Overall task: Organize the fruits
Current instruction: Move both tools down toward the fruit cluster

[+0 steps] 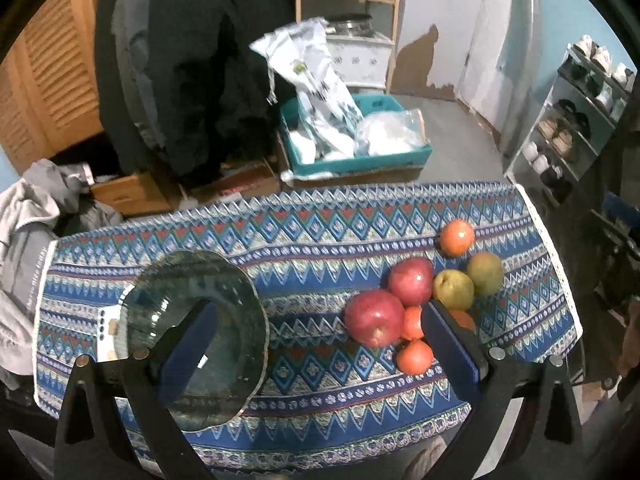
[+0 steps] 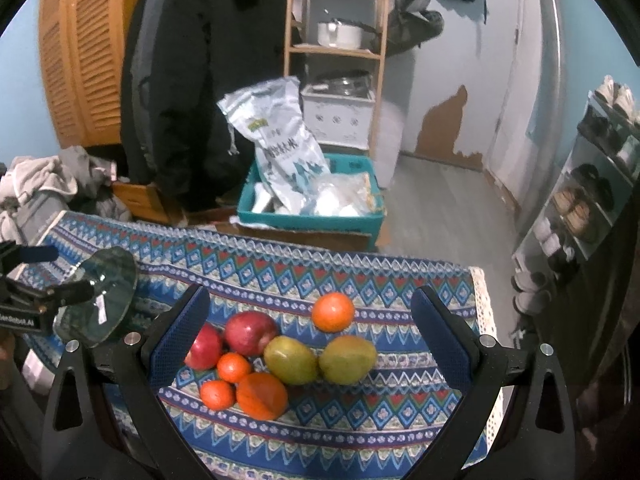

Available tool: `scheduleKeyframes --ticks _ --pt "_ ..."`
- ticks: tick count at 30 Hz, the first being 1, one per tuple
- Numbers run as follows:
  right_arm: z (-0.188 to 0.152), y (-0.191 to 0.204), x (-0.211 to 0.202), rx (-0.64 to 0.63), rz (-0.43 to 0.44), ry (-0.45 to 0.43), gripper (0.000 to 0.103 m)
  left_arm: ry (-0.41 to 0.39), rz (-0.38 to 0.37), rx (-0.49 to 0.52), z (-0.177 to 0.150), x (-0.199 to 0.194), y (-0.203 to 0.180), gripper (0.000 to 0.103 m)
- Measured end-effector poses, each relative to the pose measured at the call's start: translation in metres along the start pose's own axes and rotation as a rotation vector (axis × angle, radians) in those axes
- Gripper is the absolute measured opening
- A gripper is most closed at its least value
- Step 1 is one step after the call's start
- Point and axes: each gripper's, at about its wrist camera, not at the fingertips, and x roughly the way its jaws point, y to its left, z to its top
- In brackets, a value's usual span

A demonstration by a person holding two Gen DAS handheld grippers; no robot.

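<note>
A pile of fruit lies on the patterned tablecloth [image 2: 360, 420]: two red apples [image 2: 250, 332], two green-yellow pears [image 2: 348, 358] and several oranges [image 2: 262, 395], one orange [image 2: 333, 312] set apart behind. In the left wrist view the apples [image 1: 374, 317], pears [image 1: 453, 289] and oranges [image 1: 415, 356] lie right of an empty green glass plate [image 1: 240, 292]. My left gripper [image 1: 318, 340] is open above the cloth, its left finger over the plate. My right gripper [image 2: 308, 332] is open, held above the fruit pile. The plate [image 2: 116, 276] and the left gripper show at the left in the right wrist view.
The table's far edge drops to a teal crate [image 2: 308, 220] with white bags on the floor. A shoe rack [image 2: 592, 200] stands to the right, a wooden shelf [image 2: 336, 52] and a dark coat [image 2: 192, 80] behind. Clothes [image 1: 28, 216] lie off the left edge.
</note>
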Motion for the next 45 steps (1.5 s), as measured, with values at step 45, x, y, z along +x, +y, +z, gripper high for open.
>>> scheduleKeyframes --ticks 45 --pt "-0.086 -0.082 0.203 0.354 0.016 0.564 0.1 0.378 -0.061 -0.016 -0.018 0.187 -0.047 0.102"
